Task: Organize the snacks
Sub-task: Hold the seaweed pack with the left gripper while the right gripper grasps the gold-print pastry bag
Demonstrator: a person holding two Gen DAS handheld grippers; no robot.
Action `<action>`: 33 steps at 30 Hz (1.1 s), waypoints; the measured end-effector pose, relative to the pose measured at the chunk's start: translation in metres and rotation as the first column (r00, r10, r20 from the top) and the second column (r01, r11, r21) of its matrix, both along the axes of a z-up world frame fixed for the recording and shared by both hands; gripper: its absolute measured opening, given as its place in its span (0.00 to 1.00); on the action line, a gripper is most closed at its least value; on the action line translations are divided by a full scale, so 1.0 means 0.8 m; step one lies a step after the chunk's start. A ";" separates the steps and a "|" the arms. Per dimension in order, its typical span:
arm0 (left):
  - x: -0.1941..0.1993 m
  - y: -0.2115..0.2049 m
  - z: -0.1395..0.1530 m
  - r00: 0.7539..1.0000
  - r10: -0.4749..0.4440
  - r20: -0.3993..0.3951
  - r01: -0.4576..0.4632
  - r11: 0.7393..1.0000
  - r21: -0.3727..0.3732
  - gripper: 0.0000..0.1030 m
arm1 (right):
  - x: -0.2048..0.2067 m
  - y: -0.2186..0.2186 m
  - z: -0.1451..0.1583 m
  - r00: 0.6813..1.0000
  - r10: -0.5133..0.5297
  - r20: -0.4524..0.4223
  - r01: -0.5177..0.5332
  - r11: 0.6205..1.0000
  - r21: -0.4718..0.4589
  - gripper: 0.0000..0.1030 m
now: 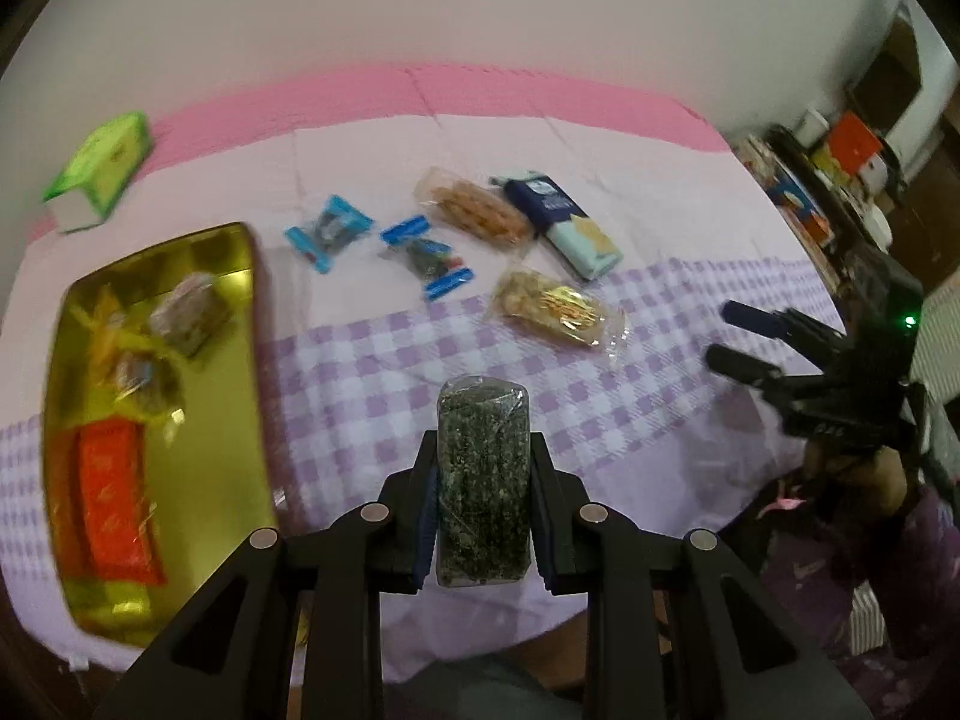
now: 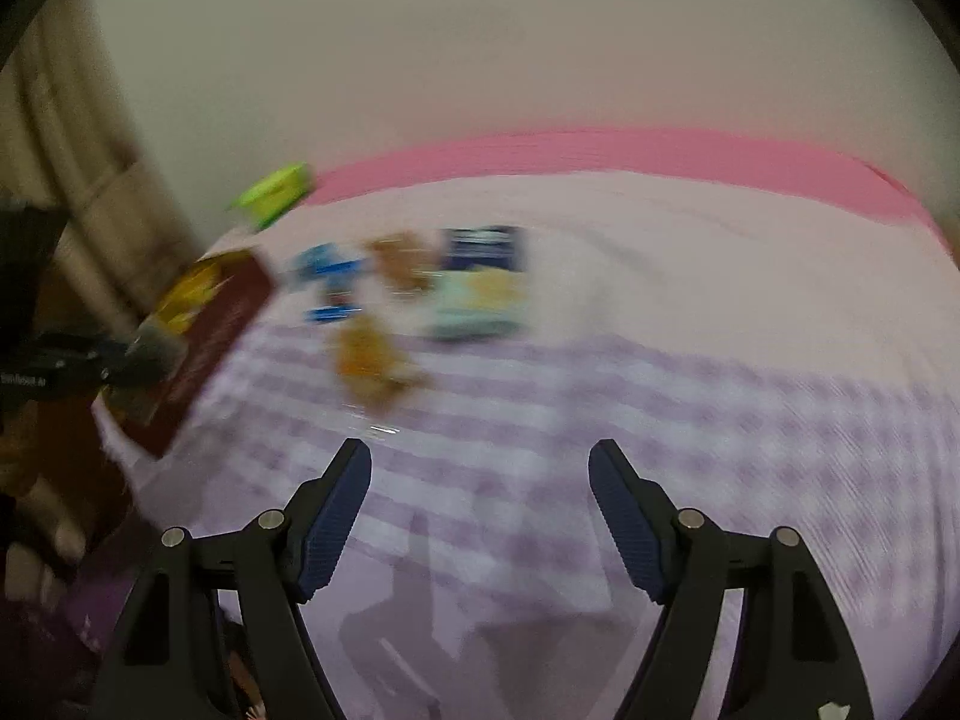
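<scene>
Snacks lie scattered ahead of the fingers; the left gripper is clamped on a dark green bar, with the gold tray off to its left. Carry it level, releasing only over bare tray. Right gripper fingers stand apart, empty.

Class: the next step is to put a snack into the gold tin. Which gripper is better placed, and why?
Left. The left gripper already clamps the dark green bar beside the gold tin; the right gripper is open and holds nothing.
</scene>
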State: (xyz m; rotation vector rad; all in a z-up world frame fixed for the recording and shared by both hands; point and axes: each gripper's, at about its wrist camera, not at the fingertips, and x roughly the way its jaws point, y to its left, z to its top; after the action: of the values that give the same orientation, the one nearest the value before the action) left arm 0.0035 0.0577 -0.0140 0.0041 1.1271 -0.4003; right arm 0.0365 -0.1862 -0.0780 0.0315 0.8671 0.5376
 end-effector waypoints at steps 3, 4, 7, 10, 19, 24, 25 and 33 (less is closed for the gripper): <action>-0.011 0.017 0.012 0.999 0.035 0.016 -0.035 0.999 -0.010 0.26 | 0.023 0.041 0.000 0.994 0.104 0.008 -0.104 0.994 -0.043 0.69; -0.013 0.022 0.016 0.999 0.048 0.023 -0.048 0.999 -0.011 0.26 | 0.034 0.054 -0.003 0.991 0.130 0.003 -0.130 0.990 -0.059 0.69; -0.022 0.041 0.024 0.996 0.083 0.031 -0.083 0.996 -0.022 0.26 | 0.061 0.080 -0.009 0.982 0.187 -0.013 -0.188 0.978 -0.086 0.67; -0.028 0.058 0.027 0.993 0.114 0.037 -0.113 0.993 -0.016 0.26 | 0.077 0.098 -0.012 0.971 0.237 -0.029 -0.239 0.966 -0.102 0.67; -0.036 0.103 0.038 0.980 0.193 0.049 -0.191 0.981 -0.035 0.26 | 0.096 0.142 -0.041 0.933 0.341 -0.116 -0.359 0.903 -0.236 0.58; -0.035 0.118 0.043 0.972 0.224 0.067 -0.222 0.974 -0.035 0.26 | 0.101 0.140 -0.043 0.941 0.307 -0.144 -0.335 0.911 -0.241 0.34; -0.035 0.122 0.043 0.970 0.232 0.068 -0.230 0.972 -0.037 0.26 | 0.097 0.140 -0.043 0.944 0.300 -0.141 -0.327 0.912 -0.249 0.34; -0.031 0.145 0.032 0.955 0.287 0.073 -0.285 0.958 -0.041 0.26 | 0.037 0.107 -0.020 0.985 0.156 -0.071 -0.159 0.986 -0.051 0.34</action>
State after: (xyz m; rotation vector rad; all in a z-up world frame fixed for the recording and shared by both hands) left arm -0.0213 0.1741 0.0118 -0.1675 1.0261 -0.1562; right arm 0.0658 -0.1008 -0.0940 -0.0718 0.9547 0.6629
